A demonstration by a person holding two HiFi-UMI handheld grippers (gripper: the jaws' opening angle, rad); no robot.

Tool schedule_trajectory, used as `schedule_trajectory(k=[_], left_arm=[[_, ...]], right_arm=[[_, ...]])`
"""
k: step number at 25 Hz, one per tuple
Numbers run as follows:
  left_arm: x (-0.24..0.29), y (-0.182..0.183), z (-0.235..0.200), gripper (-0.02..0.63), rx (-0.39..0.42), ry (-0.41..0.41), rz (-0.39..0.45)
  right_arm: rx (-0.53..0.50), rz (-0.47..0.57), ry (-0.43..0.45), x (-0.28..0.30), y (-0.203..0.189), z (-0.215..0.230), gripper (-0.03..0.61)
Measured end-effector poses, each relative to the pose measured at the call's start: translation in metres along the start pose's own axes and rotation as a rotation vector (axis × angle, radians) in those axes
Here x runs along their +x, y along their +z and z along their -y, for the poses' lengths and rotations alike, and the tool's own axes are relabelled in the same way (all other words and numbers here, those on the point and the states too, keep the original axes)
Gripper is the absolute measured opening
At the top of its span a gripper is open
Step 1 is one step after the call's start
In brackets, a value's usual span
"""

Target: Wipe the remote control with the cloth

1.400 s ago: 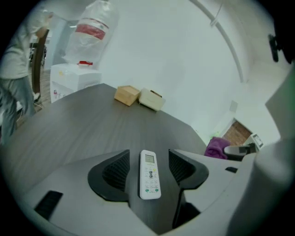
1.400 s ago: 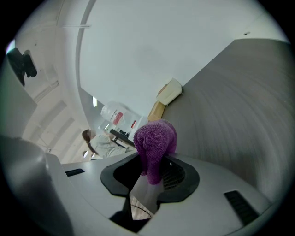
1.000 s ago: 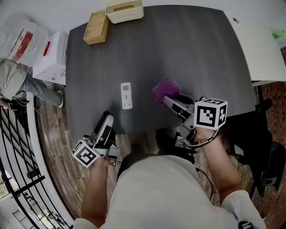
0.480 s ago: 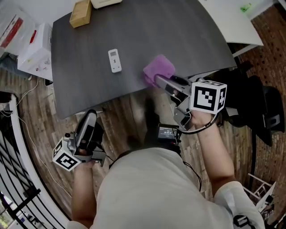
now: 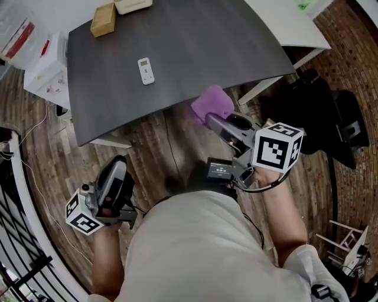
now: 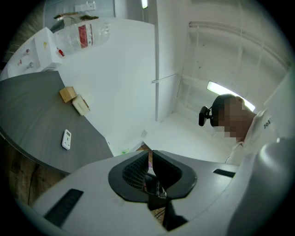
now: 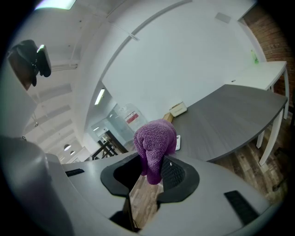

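The white remote control (image 5: 146, 71) lies on the dark grey table (image 5: 195, 47), far from both grippers; in the left gripper view the remote (image 6: 66, 139) looks small. My right gripper (image 5: 211, 118) is shut on the purple cloth (image 5: 212, 102) and holds it off the table's near edge, above the wood floor. In the right gripper view the cloth (image 7: 154, 143) bulges up between the jaws and hides part of the remote (image 7: 178, 143). My left gripper (image 5: 117, 168) hangs low at the left over the floor. Its jaws are shut and hold nothing (image 6: 150, 168).
A wooden box (image 5: 103, 19) and a white box (image 5: 133, 6) sit at the table's far edge. A white desk (image 5: 289, 23) adjoins on the right, with a black chair (image 5: 331, 124) beside it. White cartons (image 5: 44, 68) and a black railing (image 5: 18, 236) stand at the left.
Both grippers have drawn back from the table's edge and now hang over the floor. The table and remote look farther off. The cloth is still in the right gripper.
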State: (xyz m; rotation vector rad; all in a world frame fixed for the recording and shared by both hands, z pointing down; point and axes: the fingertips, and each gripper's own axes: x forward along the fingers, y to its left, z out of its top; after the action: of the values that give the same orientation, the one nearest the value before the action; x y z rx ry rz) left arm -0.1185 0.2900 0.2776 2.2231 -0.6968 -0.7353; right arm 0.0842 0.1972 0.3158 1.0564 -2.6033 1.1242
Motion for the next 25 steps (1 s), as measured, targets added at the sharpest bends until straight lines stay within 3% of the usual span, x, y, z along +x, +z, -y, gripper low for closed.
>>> schedule_trajectory(k=[7, 12, 18, 25], left_arm=[[0.016, -0.018, 0.023, 0.029, 0.009, 0.02, 0.022], [0.048, -0.052, 0.04, 0.029, -0.01, 0.042, 0.027], [0.071, -0.087, 0.062, 0.029, -0.021, 0.066, 0.07], [0.057, -0.106, 0.076, 0.029, -0.004, 0.077, 0.12]], right_arm=[[-0.039, 0.029, 0.022, -0.033, 0.009, -0.008, 0.112], [-0.093, 0.038, 0.032, -0.068, 0.022, 0.005, 0.112], [-0.068, 0.016, 0.079, -0.095, 0.014, 0.03, 0.11], [-0.058, 0.041, 0.122, -0.099, 0.007, 0.038, 0.109]])
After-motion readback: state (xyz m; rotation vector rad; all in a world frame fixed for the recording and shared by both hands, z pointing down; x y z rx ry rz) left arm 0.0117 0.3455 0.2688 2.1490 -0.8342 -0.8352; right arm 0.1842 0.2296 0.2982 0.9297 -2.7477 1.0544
